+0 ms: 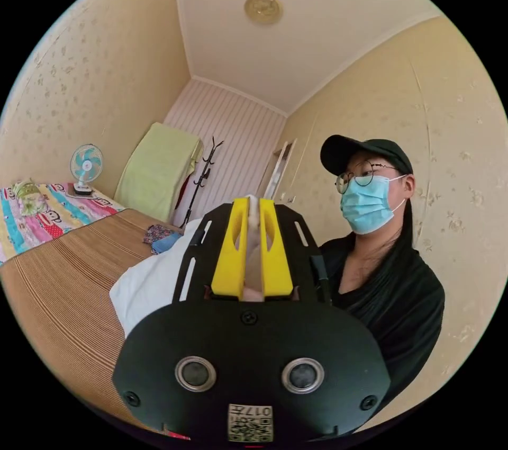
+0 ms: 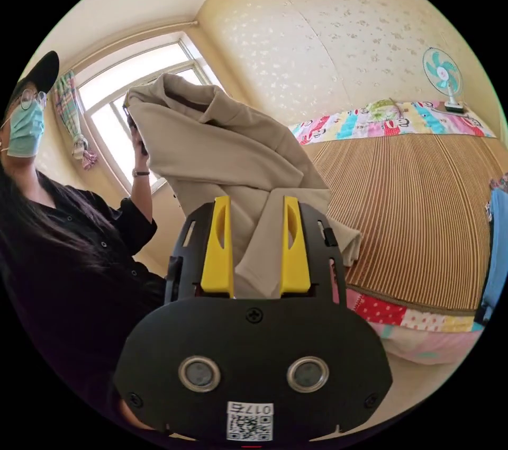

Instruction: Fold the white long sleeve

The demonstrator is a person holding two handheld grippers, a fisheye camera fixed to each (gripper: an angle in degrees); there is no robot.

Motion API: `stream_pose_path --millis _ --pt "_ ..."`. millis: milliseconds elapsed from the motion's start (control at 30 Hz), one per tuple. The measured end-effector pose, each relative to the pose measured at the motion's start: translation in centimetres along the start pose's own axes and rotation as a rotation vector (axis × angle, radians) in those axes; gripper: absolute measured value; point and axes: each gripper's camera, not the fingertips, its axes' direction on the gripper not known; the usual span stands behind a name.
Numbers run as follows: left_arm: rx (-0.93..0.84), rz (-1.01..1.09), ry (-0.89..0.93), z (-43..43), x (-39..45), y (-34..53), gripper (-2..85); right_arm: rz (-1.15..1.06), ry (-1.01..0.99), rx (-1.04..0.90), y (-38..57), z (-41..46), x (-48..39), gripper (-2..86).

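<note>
In the left gripper view, the left gripper point(image 1: 253, 206) has its two yellow jaws drawn nearly together on a thin fold of the white long sleeve point(image 1: 151, 283), which shows pinched between them and spreads out pale to the side, over the edge of the striped bed mat point(image 1: 69, 280). In the right gripper view, the right gripper point(image 2: 254, 206) has its two yellow jaws set wider apart with a thicker fold of the same garment point(image 2: 222, 153) between them; whether both jaws press on it cannot be told. The cloth rises from there in one bunched mass up to a raised hand point(image 2: 138, 145) near the window point(image 2: 132, 95), where the other end is held up.

One person in black point(image 1: 386, 280) stands just behind the grippers. Farther off on the mat lie a few small coloured clothes point(image 1: 159, 238). One patchwork quilt point(image 1: 47, 217) runs along the far wall with one small fan point(image 1: 84, 167) on it, and one coat stand point(image 1: 203, 174) stands in the corner.
</note>
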Motion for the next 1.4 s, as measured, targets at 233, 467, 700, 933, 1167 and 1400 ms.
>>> stream_pose_path --millis 233,467,700,933,1167,1400 --pt "0.167 0.157 0.311 -4.7 5.3 -4.8 -0.8 -0.125 -0.159 0.003 -2.9 14.4 -3.8 12.7" --pt "-0.092 -0.204 -0.639 -7.0 -3.1 4.6 -0.5 -0.256 0.226 -0.842 12.4 50.6 -9.4 1.0" --pt "-0.355 -0.785 -0.831 -9.0 -11.8 33.5 7.2 -0.228 0.336 -0.408 23.3 49.5 -8.5 0.4" --pt "-0.216 -1.02 -0.664 -11.3 -15.1 46.9 7.7 -0.272 0.36 -0.393 27.6 51.0 -8.0 0.3" --pt "-0.691 -0.956 -0.715 -1.8 -26.6 48.7 14.9 -0.259 0.321 -0.374 29.7 51.8 -6.1 0.2" --pt "-1.083 -0.925 -0.889 5.6 -35.3 54.8 8.2 -0.182 0.204 -0.38 29.9 52.4 -2.4 0.5"
